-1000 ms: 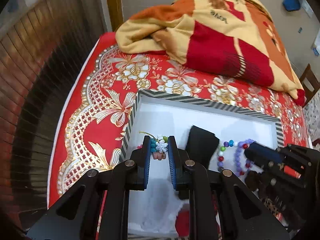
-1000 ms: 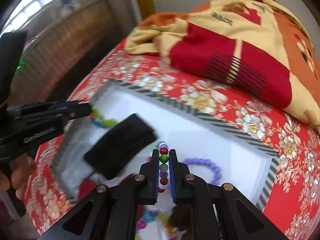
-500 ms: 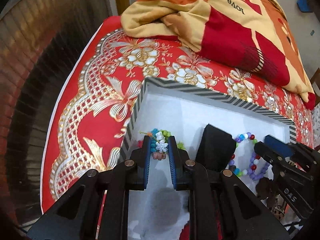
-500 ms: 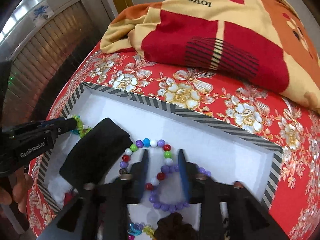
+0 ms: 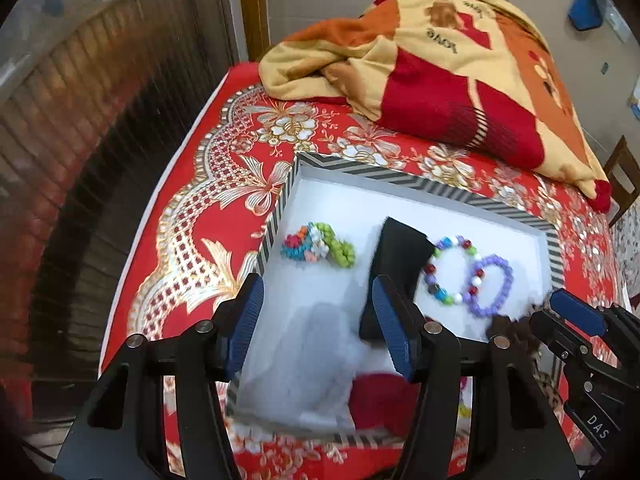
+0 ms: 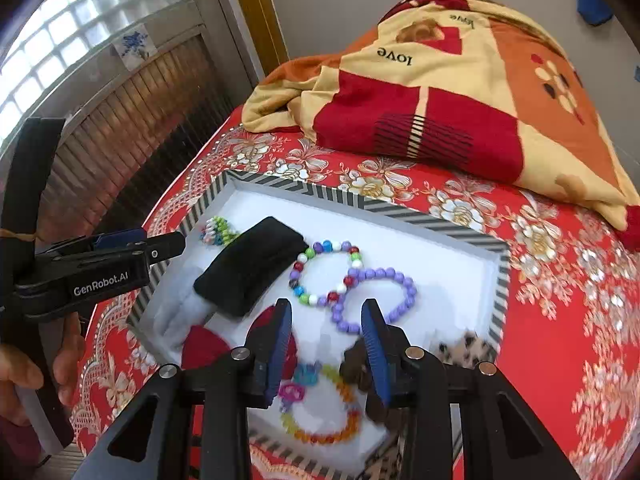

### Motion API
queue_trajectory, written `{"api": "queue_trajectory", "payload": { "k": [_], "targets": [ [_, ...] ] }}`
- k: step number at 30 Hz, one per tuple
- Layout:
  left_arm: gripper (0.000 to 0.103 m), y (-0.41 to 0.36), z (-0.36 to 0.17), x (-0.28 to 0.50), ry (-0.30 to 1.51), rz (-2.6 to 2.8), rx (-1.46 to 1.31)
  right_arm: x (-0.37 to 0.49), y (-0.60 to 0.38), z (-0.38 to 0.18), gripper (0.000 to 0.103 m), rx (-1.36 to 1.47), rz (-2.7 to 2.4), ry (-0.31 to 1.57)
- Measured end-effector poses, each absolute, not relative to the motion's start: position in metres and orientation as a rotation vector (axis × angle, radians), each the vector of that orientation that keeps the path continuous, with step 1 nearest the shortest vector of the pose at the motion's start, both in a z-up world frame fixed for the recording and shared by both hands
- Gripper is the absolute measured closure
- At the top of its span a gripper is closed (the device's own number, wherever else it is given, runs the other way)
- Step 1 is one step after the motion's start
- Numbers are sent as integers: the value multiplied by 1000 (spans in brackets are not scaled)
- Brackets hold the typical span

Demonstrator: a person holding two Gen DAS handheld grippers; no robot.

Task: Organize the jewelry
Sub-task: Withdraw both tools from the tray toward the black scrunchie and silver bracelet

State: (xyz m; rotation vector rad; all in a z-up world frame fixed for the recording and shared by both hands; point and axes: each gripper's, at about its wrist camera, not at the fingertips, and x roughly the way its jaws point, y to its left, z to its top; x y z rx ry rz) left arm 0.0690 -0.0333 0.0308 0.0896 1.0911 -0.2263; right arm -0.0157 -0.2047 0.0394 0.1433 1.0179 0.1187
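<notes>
while both tools hang above the box:
left gripper (image 5: 318,322): fingers opening wide, nothing between.
right gripper (image 6: 326,344): fingers partly apart, empty.
green bead bracelet (image 5: 318,244): box's (image 5: 384,174) left end.
multicolour bracelet (image 6: 326,274): beside black pad (image 6: 250,266), touching purple bracelet (image 6: 374,300).

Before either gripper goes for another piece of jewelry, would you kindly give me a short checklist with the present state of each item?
1. Left gripper empty: ok, jaws opening, nothing between them.
2. Green bracelet lying in the tray: ok, in its left corner.
3. Right gripper empty: ok, jaws apart, no bead between them.
4. Multicolour bracelet and purple bracelet lying separate: not ok, their loops overlap.
5. Black pad clear of the bracelets: cannot tell, its edge is close to the multicolour one.
6. Orange bracelet reachable: ok, at the near edge of the tray.
</notes>
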Motion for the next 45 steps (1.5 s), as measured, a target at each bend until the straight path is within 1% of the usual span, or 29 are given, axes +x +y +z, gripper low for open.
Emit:
{"api": "queue_trajectory", "payload": {
  "k": [4, 6, 13, 23, 45],
  "targets": [
    [46, -35, 42, 45, 1054, -226, 111, -37, -202, 44, 67, 158, 110, 1006],
    [46, -34, 48, 32, 1038, -227, 115, -47, -198, 45, 65, 166, 104, 1002],
    [46, -30, 60, -9, 1002, -212, 126, -80, -192, 50, 65, 173, 101, 987],
    [46, -27, 65, -53, 995, -193, 113, -115, -193, 60, 64, 168, 86, 975],
    [46, -41, 66, -100, 1004, -205, 114, -157, -204, 61, 63, 159, 80, 986]
  ]
}}
